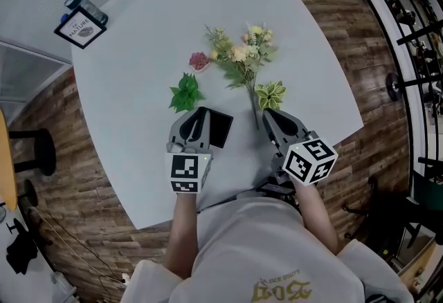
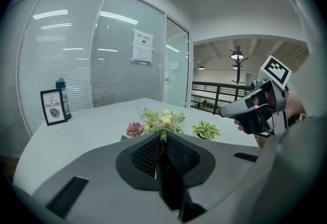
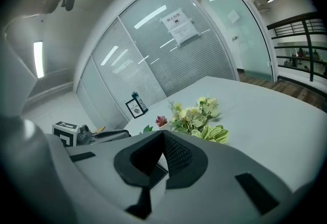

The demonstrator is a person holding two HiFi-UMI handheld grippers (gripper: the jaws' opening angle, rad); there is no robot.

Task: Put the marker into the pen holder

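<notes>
Black box [image 1: 221,127] beside left gripper's [image 1: 199,112] jaws

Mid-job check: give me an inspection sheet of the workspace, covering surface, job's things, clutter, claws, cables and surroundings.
Surface: pale grey table.
Job's things: nothing seen; no marker or pen holder in any view.
Clutter: flower sprig, green plant, pink plant, variegated plant, black flat item beside the left claw, framed sign and bottle at the far corner.
Grippers: left claw shut; right claw shut; nothing clearly held.
Cables: thin cables on the floor.
Surroundings: wood floor, glass partition.
</notes>
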